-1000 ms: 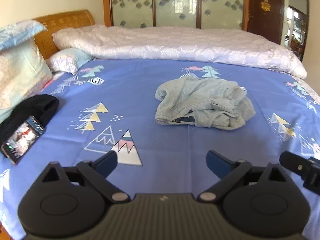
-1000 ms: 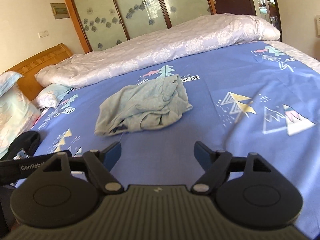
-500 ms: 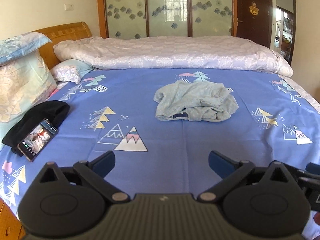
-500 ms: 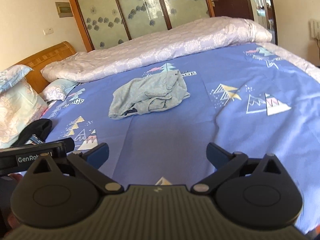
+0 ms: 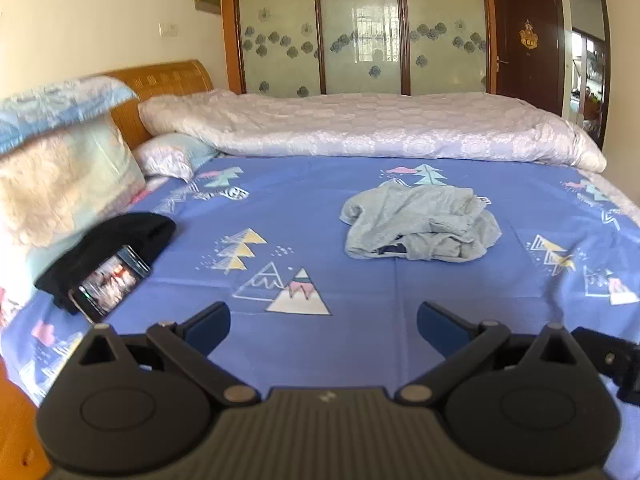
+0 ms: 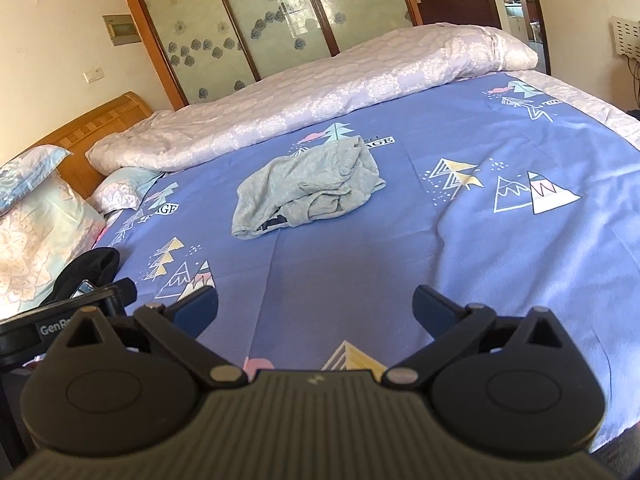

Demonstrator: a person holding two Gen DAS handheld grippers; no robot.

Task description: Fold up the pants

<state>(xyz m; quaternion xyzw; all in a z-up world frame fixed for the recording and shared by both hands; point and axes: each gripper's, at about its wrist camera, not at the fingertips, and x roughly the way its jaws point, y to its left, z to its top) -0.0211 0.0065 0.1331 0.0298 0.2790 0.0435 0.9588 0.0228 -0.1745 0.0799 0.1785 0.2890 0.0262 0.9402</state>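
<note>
One crumpled grey pair of pants (image 5: 420,226) lies mid-frame on one bed (image 5: 320,344). One rolled white quilt (image 5: 372,128) spans the top. At the left edge — three pillows (image 5: 60,188), one phone (image 5: 110,282), one black garment (image 5: 116,246). Three glazed wardrobe doors (image 5: 360,28) stand behind, and two grippers, left gripper (image 5: 323,322) and right gripper (image 6: 316,306).

Bright daylight, soft shadows, fisheye bend at edges, pillows (image 5: 60,184) slightly blurred.
</note>
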